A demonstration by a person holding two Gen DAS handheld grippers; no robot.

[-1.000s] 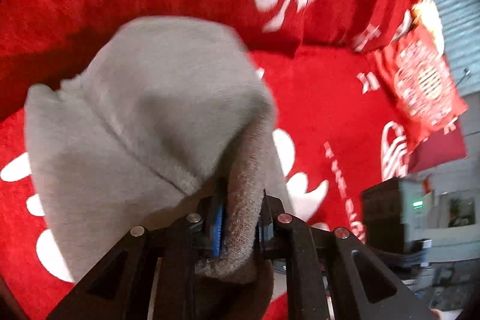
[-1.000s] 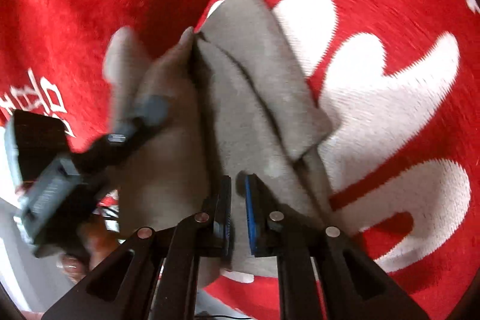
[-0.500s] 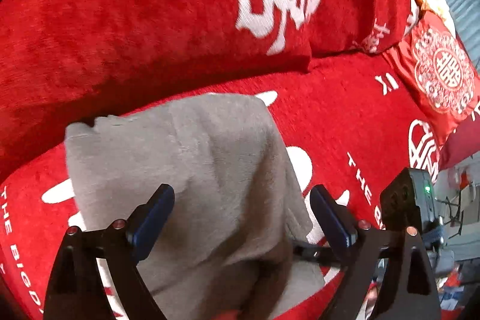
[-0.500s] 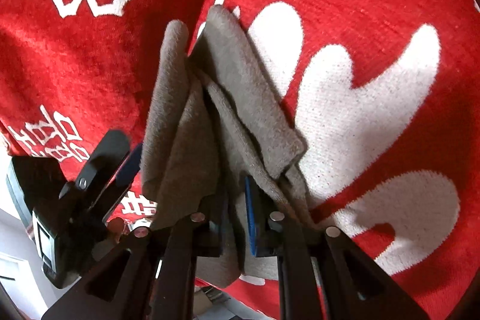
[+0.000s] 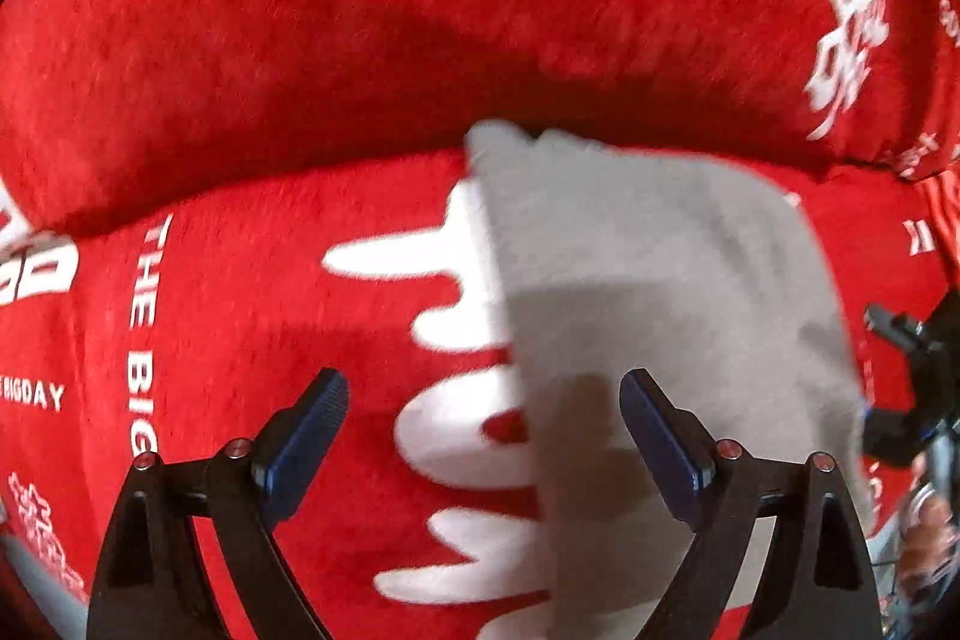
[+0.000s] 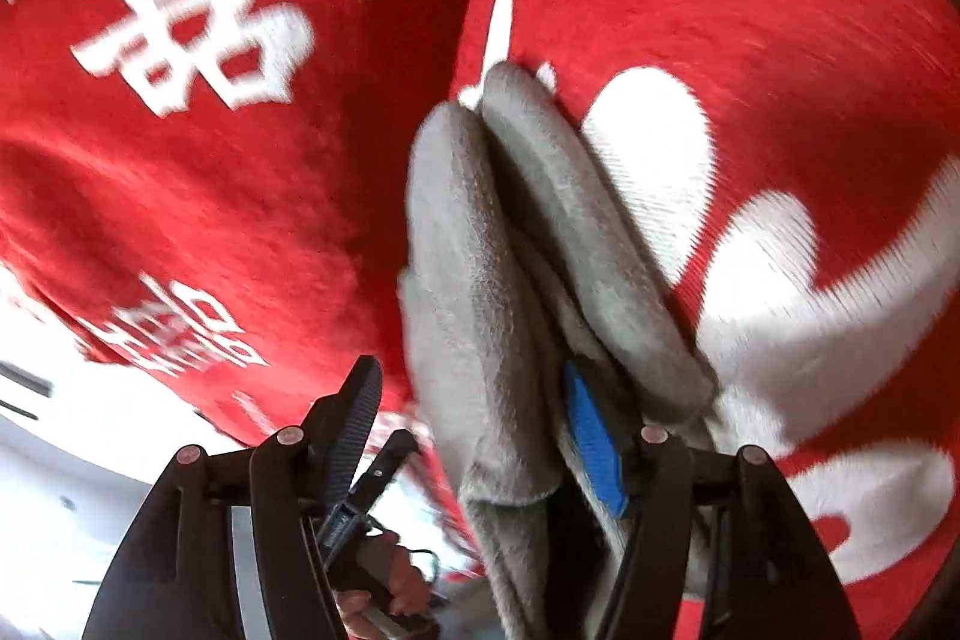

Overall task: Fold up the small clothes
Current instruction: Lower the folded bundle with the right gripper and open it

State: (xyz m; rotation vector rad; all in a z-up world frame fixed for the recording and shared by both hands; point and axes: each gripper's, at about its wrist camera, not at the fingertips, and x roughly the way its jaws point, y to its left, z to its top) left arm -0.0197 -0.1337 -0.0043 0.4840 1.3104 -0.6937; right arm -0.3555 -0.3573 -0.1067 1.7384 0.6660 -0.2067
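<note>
You are holding your left gripper (image 5: 483,415) with its jaws spread wide and nothing between the pads, pointing steeply down at the red sofa cover (image 5: 240,340); its dark blue fingertips (image 5: 312,421) are hanging clear over the white lettering and the white pattern woven into that cover. The grey fleece garment (image 5: 660,292) is lying folded on the seat, just in front of the red backrest cushion (image 5: 420,10), and it is stretching under the right-hand finger of that gripper without being pinched by it. In the right wrist view the same garment (image 6: 480,280) is showing as two thick folded layers standing side by side, their rounded ends pointing away from you. Your right gripper (image 6: 474,436) is partly open, its jaws having just been opening, and the cloth is sitting between the fingers: the blue pad (image 6: 594,448) on the right is lying against the grey layers, while the dark finger on the left is standing well apart from them, so the pads are not pressing the garment. Below that gripper, part of a hand (image 6: 384,586) gripping the other tool's black handle is showing against a bright white background.
</note>
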